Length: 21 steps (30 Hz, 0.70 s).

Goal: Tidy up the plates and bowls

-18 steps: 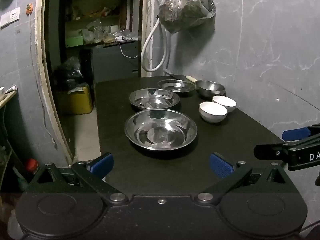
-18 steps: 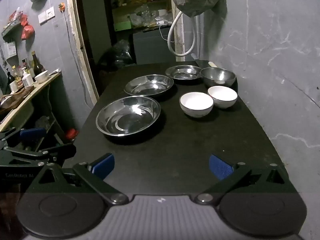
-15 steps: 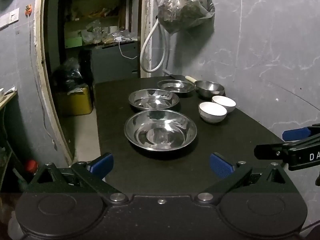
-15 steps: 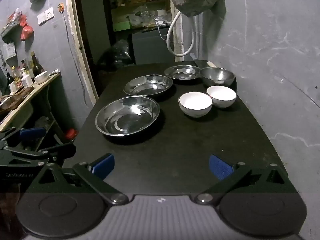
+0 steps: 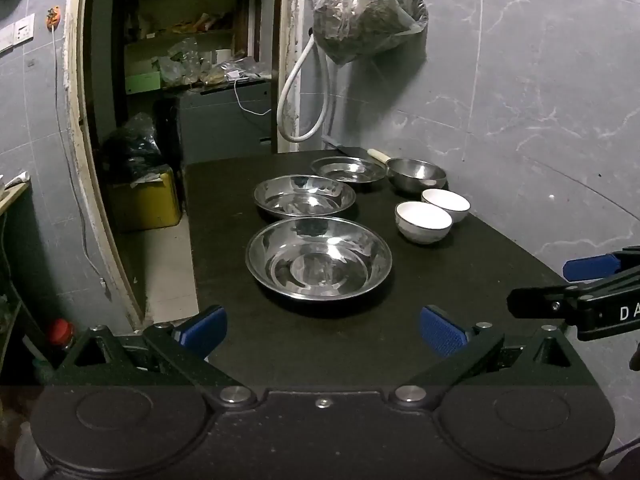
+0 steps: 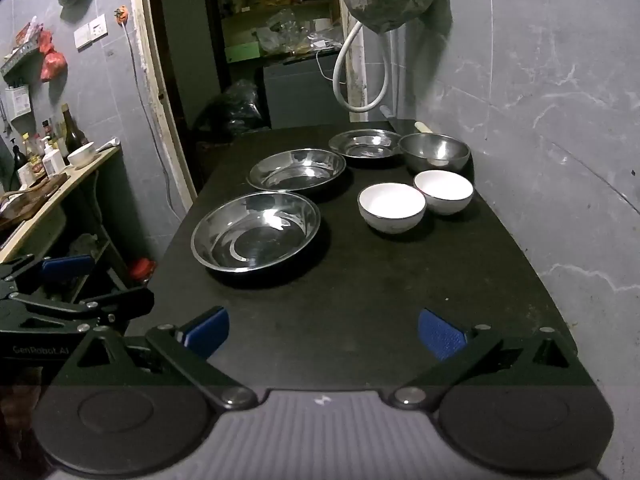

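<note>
On a black table [image 5: 460, 280] [image 6: 400, 280] three steel plates lie in a row: a large near one [image 5: 319, 263] [image 6: 256, 230], a middle one [image 5: 305, 196] [image 6: 296, 169] and a small far one [image 5: 347, 169] [image 6: 365, 143]. Right of them stand a steel bowl [image 5: 416, 174] [image 6: 434, 153] and two white bowls, one nearer [image 5: 423, 222] [image 6: 391, 207] and one farther [image 5: 445, 204] [image 6: 443, 191]. My left gripper [image 5: 322, 330] and right gripper [image 6: 323, 330] hover open over the table's near edge with nothing between their fingers.
A grey marble wall runs along the table's right side. A full plastic bag [image 5: 368, 12] and a white hose [image 5: 304, 92] hang at the far end. A doorway with shelves opens at the back left. A counter with bottles [image 6: 48, 152] stands left.
</note>
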Each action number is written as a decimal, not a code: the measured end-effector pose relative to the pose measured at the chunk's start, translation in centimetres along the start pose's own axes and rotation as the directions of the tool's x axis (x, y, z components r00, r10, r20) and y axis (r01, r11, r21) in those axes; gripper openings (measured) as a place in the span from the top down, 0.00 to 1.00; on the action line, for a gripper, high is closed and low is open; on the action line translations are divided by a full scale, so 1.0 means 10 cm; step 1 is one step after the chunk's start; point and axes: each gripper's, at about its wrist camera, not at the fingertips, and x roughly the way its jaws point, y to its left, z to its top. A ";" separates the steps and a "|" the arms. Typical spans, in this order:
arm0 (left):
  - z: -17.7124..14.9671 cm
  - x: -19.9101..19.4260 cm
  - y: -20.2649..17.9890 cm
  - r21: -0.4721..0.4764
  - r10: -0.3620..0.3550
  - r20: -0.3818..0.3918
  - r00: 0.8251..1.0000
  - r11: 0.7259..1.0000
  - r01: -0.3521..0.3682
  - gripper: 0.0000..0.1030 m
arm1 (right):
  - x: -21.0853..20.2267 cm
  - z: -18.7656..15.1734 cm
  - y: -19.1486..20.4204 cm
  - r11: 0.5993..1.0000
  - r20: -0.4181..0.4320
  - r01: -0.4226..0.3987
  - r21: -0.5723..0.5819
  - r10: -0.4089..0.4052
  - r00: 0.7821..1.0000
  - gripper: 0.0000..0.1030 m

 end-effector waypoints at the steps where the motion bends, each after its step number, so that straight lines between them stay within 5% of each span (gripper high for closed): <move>1: 0.00 0.00 0.00 0.000 0.000 0.001 1.000 1.000 0.000 0.01 | -0.01 0.00 0.00 1.000 0.000 0.000 0.001 0.000 1.000 0.00; 21: -0.02 0.15 -0.02 0.009 -0.010 -0.015 1.000 1.000 0.010 0.01 | 0.02 -0.01 -0.02 1.000 -0.012 0.001 0.010 -0.001 1.000 0.00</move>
